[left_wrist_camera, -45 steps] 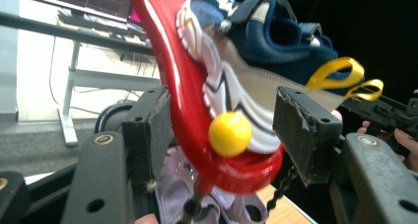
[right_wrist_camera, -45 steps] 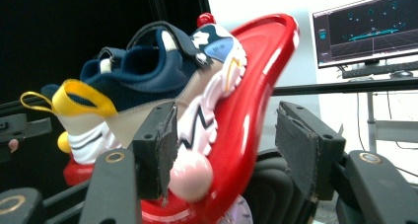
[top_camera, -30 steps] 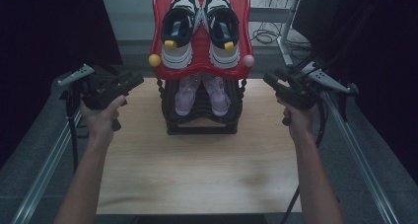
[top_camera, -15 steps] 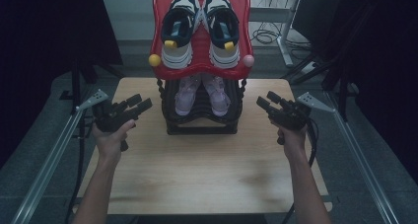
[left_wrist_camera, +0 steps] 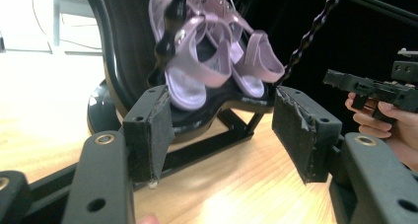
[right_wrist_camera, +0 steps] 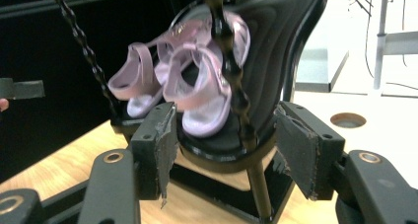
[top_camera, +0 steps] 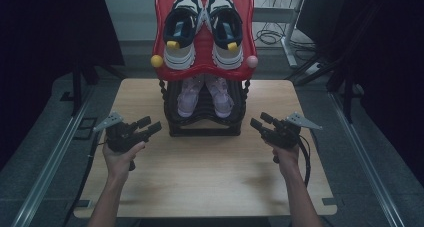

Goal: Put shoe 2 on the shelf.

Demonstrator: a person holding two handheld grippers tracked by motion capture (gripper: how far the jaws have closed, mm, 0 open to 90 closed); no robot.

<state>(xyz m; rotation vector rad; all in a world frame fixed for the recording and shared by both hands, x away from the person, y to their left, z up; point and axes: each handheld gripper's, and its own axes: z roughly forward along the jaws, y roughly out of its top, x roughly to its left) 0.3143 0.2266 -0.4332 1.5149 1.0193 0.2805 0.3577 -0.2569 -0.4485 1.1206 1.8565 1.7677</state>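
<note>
Wooden surface (top_camera: 200, 177), bare across its whole near half; dark floor drops off past its left and right edges. Shoe rack (top_camera: 204, 122) stands at the far middle, black lower shelf, red upper shelf (top_camera: 204, 69) overhanging toward the camera. Sneakers (top_camera: 204, 32) on the red shelf. Pink sandals (top_camera: 205, 94) on the lower shelf, side by side, toes toward the near edge.

Left gripper (top_camera: 147, 128) hovers over the surface just left of the rack's base, pointed at it; fingers spread, nothing between them. In the left gripper view the sandals (left_wrist_camera: 217, 61) sit above and beyond the gap between the fingers (left_wrist_camera: 150, 135), apart from them.

Right gripper (top_camera: 261, 123) mirrors this on the rack's right side, near the base, fingers spread and empty. In the right gripper view the sandals (right_wrist_camera: 187, 81) lie above the gap, beyond the fingers (right_wrist_camera: 157, 145); a black beaded post (right_wrist_camera: 231, 81) of the rack stands in front of them.

Open surface between both grippers and the near edge.
</note>
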